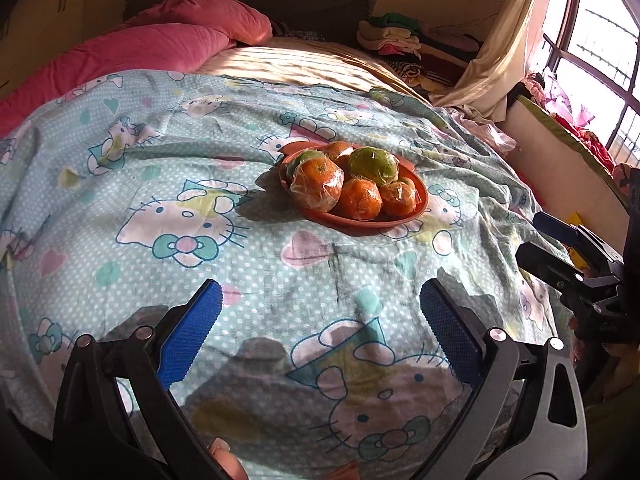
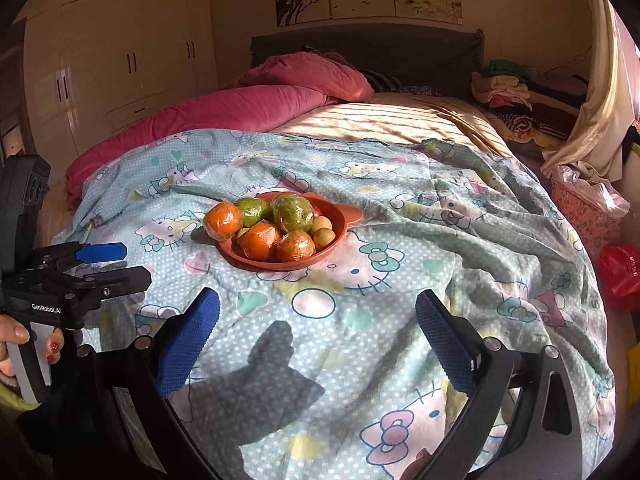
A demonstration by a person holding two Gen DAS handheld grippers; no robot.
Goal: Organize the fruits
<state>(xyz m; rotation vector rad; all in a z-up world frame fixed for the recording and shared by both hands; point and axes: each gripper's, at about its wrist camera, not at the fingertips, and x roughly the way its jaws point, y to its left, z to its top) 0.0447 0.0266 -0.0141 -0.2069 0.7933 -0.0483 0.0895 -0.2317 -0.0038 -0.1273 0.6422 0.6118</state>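
Observation:
A red-brown plate [image 1: 404, 222] [image 2: 344, 236] sits on the Hello Kitty bedspread [image 1: 160, 184] [image 2: 460, 240], piled with several plastic-wrapped oranges [image 1: 318, 185] [image 2: 222, 220], green citrus [image 1: 373, 166] [image 2: 293, 213] and small yellow-green fruits [image 2: 322, 236]. My left gripper [image 1: 320, 300] is open and empty, hovering over the bedspread well in front of the plate. My right gripper [image 2: 318, 308] is open and empty, also short of the plate. Each gripper shows from the side in the other's view: the right one [image 1: 568, 248] at the right edge, the left one [image 2: 108, 264] at the left edge.
A pink quilt [image 1: 160, 44] [image 2: 248, 104] lies at the bed's head. Folded clothes [image 1: 392, 36] [image 2: 500, 84] are stacked at the far right. A curtain [image 1: 500, 48] and window [image 1: 592, 40] stand at right. A wardrobe [image 2: 120, 52] stands at left. A red bag [image 2: 618, 274] lies beside the bed.

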